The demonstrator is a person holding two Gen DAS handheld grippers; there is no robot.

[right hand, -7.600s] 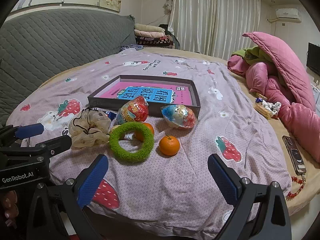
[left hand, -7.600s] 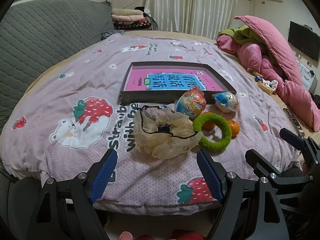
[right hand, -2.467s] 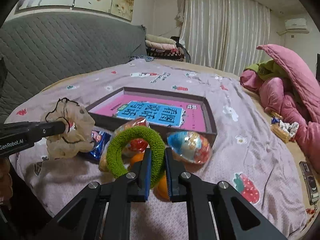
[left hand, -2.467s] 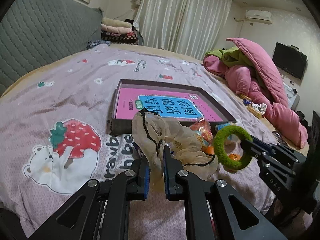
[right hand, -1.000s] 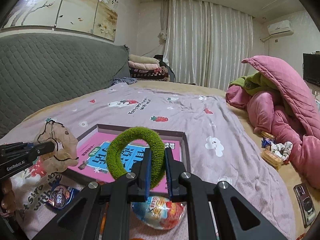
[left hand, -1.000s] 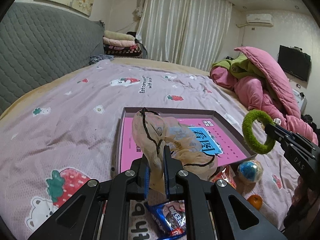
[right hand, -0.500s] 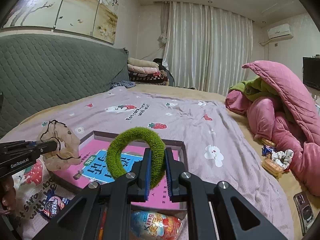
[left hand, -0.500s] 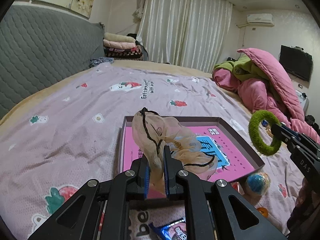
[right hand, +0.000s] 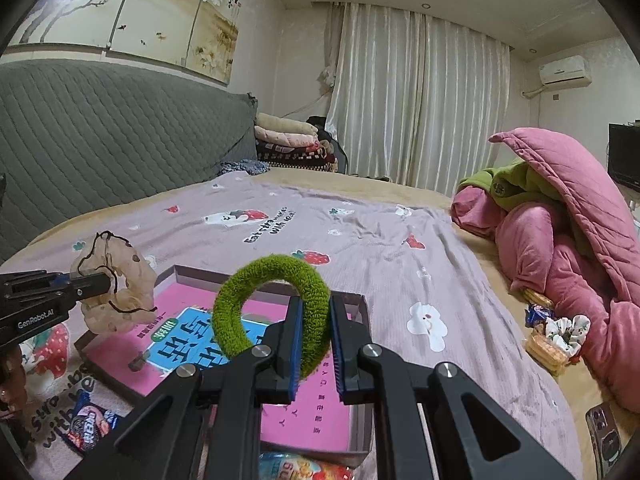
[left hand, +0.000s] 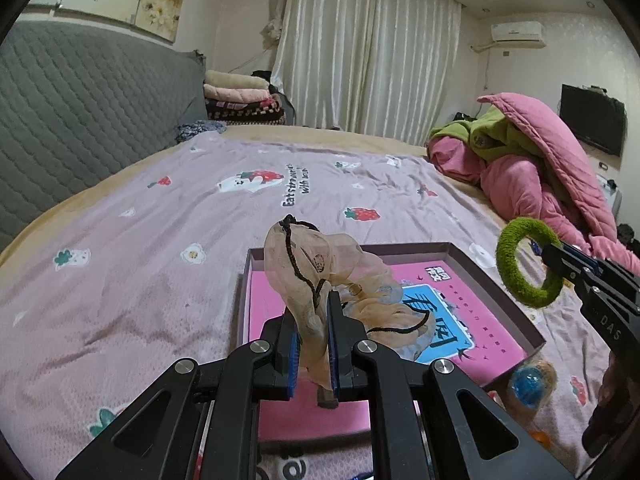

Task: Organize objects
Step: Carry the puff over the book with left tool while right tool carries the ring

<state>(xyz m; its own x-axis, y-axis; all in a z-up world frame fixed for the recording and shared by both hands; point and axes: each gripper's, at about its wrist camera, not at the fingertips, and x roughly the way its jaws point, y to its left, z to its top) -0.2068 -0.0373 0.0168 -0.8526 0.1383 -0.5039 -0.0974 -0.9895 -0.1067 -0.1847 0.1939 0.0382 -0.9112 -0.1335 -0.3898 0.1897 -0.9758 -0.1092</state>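
Note:
My left gripper (left hand: 313, 322) is shut on a beige sheer scrunchie with black cord (left hand: 320, 280) and holds it above the near left part of a shallow dark box with a pink and blue printed bottom (left hand: 496, 280). My right gripper (right hand: 315, 320) is shut on a green fuzzy ring (right hand: 256, 300) and holds it over the same box (right hand: 356, 300). The ring also shows in the left wrist view (left hand: 520, 264), the scrunchie in the right wrist view (right hand: 116, 292).
A blue and orange egg toy (left hand: 530, 380) lies in front of the box. A snack packet (right hand: 86, 426) and a colourful wrapper (right hand: 300, 466) lie on the purple strawberry bedspread (left hand: 160, 240). A pink quilt pile (right hand: 580, 260) is at the right.
Both grippers have moved forward over the box with their loads still held. The scrunchie and ring sit further over the box than half a second ago.

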